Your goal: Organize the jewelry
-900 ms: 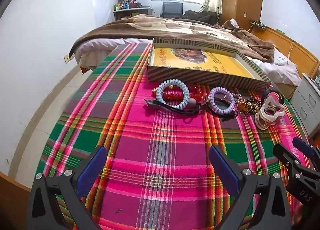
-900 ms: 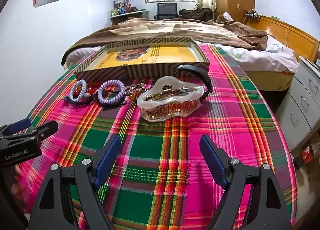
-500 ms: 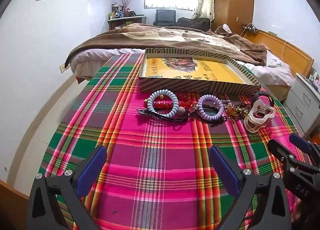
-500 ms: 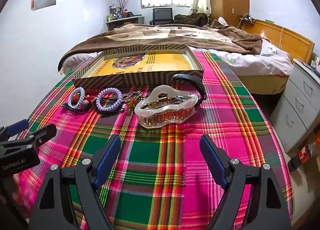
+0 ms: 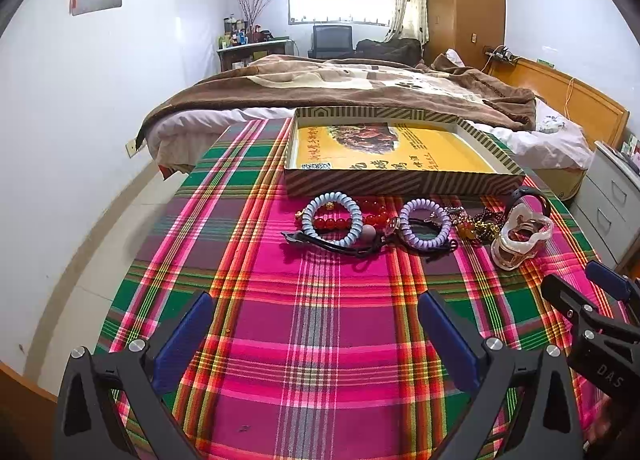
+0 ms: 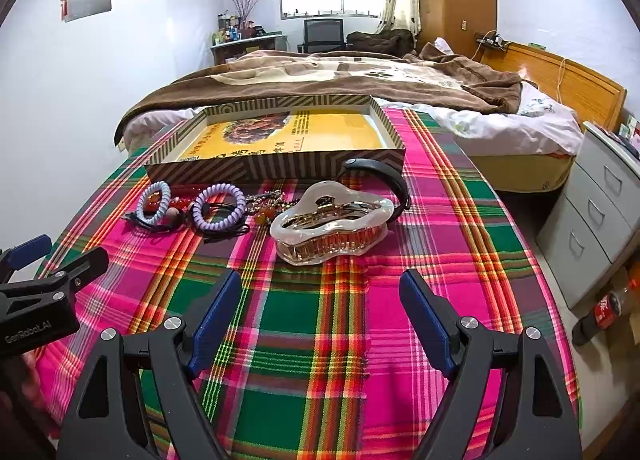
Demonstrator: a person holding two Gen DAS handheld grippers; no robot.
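A shallow striped box with a yellow bottom [image 5: 404, 180] [image 6: 280, 166] stands at the table's far side. In front of it lies a row of jewelry: a blue coil hair tie [image 5: 332, 219] [image 6: 154, 200] over red beads [image 5: 374, 216], a purple coil hair tie [image 5: 425, 224] [image 6: 219, 208], gold and amber trinkets [image 5: 476, 226], a cream hair claw [image 5: 520, 236] [image 6: 332, 222] and a black band [image 6: 384, 176]. My left gripper [image 5: 316, 328] and my right gripper [image 6: 320, 308] are both open and empty, well short of the jewelry.
The table has a plaid cloth [image 5: 320, 320]. A bed with a brown blanket [image 5: 360, 88] stands behind it. Grey drawers [image 6: 600, 212] and a cola bottle [image 6: 604, 306] on the floor are at the right. A white wall is at the left.
Both grippers have drawn back and risen a little, so the jewelry and the box look farther off. Nothing on the table has moved. Both stay open.
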